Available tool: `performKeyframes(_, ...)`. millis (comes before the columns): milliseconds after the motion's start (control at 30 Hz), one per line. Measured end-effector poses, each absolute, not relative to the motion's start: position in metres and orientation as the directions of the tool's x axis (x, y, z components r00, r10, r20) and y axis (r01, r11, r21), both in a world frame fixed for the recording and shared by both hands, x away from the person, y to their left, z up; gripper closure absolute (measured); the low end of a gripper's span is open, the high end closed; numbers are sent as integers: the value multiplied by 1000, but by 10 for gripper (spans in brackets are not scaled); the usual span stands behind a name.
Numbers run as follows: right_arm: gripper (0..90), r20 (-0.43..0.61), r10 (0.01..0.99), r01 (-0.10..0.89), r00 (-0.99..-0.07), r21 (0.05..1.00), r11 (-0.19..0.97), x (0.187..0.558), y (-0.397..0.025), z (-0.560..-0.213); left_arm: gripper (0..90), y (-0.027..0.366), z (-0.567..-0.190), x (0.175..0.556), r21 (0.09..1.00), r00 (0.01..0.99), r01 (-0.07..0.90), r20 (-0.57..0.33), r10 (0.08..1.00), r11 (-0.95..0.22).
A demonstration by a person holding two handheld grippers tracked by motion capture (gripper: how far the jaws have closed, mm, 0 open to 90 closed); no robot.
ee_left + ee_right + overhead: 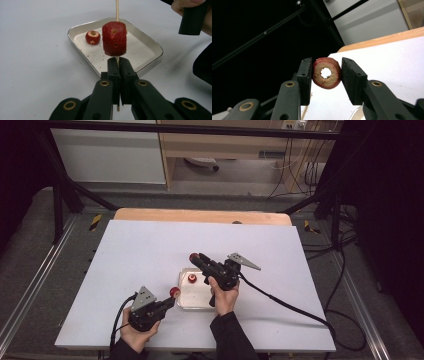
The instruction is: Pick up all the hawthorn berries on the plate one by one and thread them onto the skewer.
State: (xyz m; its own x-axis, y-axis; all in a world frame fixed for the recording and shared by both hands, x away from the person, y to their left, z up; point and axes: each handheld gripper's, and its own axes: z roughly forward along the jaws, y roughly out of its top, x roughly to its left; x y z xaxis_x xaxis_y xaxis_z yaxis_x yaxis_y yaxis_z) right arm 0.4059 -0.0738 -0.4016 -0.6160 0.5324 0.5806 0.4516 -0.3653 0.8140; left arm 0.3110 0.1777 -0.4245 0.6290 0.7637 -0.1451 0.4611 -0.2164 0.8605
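The left gripper view shows a skewer (117, 12) pinched in the left claw (117, 65) — a cored fruit piece (114, 38) threaded just above its jaws. The right claw (326, 75) squeezes a ring-shaped slice (326, 73) — beyond, tabletop (392, 62).

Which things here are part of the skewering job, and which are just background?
In the job:
- skewer with a fruit piece, clamped in the left gripper
- cored piece in the right gripper
- tray holding a third piece

Just about:
- cables on the floor
- wooden board under the white tabletop
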Motion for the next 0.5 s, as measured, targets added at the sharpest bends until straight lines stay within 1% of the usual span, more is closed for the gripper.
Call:
performKeyframes(233, 620, 602, 511, 446, -614, 798, -405, 405, -73, -401, 882, 173, -422, 315, 865, 625, 459, -152, 765, -203)
performKeyframes(500, 621, 599, 510, 437, -617, 800, -411, 405, -73, -401, 882, 167, -421, 315, 869, 630, 453, -154, 761, -200)
